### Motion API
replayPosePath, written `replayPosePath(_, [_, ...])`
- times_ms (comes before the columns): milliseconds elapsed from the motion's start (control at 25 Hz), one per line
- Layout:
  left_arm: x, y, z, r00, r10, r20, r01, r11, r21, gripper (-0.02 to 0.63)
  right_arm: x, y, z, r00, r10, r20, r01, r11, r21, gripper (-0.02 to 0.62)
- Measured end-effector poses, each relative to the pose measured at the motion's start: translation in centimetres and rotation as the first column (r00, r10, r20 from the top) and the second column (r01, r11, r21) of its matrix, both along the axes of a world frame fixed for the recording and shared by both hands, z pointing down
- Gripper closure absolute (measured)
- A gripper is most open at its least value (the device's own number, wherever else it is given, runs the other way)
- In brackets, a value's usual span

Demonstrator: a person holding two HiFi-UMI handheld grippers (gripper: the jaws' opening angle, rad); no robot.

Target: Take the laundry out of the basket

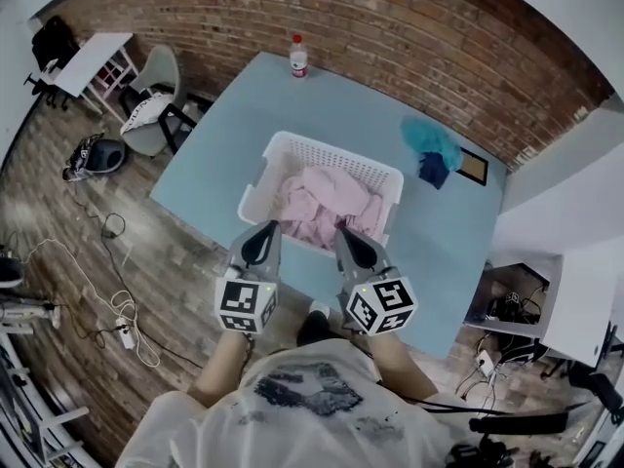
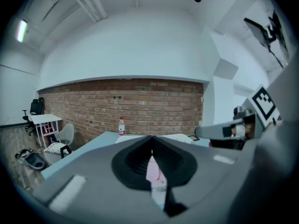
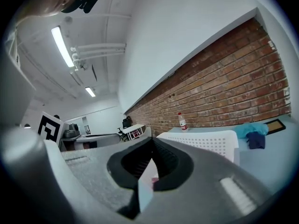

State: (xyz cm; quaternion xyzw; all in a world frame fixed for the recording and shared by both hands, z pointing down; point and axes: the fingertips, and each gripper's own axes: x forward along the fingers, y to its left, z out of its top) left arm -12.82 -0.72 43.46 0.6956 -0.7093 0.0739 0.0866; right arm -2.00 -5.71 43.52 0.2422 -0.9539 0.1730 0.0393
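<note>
A white slotted laundry basket (image 1: pixel 261 178) stands on the light blue table (image 1: pixel 214 164), with crumpled pink laundry (image 1: pixel 327 208) inside. In the head view my left gripper (image 1: pixel 265 228) hovers at the basket's near left corner and my right gripper (image 1: pixel 343 232) just over its near rim, beside the pink cloth. On each gripper the jaws meet at the tips, shut on nothing. The left gripper view looks along its closed jaws (image 2: pixel 151 139), and pink laundry (image 2: pixel 153 169) shows through the slit below them. The right gripper view shows the closed jaws (image 3: pixel 152 139) with the basket wall (image 3: pixel 205 141) beyond.
A water bottle (image 1: pixel 298 57) stands at the table's far edge. A teal cloth (image 1: pixel 429 136), a dark blue cloth (image 1: pixel 434 170) and a small framed board (image 1: pixel 474 167) lie at the far right. A chair (image 1: pixel 156 105), a white desk (image 1: pixel 93 61) and floor cables sit left.
</note>
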Motion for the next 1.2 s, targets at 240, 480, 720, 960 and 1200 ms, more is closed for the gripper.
replayPosePath(240, [-1.1,-5.1,0.5,0.999,0.052,-0.002,-0.052,0.998,-0.034,0.615,-1.0,-5.0,0.5,0.999,0.043,-0.022,-0.043,0.999,-0.012,0.598])
replayPosePath(480, [-2.0,-8.5,0.8,0.993,0.118,-0.003,-0.118,0.992,-0.045,0.615,-0.9,-8.2,0.8,0.992,0.124,-0.028,-0.125,0.992,-0.022,0.598])
replayPosePath(720, [-2.9,-11.5,0.4,0.972,0.236,-0.015,-0.236,0.971,-0.033,0.615,-1.3,-10.0,0.9,0.969,0.241,-0.057,-0.242,0.970,-0.014,0.598])
replayPosePath(960, [-3.8,-14.2,0.8,0.928,0.370,-0.047,-0.372,0.927,-0.039,0.615,-2.6,-11.2,1.3,0.933,0.341,-0.116,-0.347,0.937,-0.032,0.597])
replayPosePath(1200, [-5.1,-15.6,1.1,0.881,0.470,-0.057,-0.473,0.880,-0.049,0.615,-3.9,-11.4,1.5,0.894,0.424,-0.146,-0.433,0.901,-0.037,0.597])
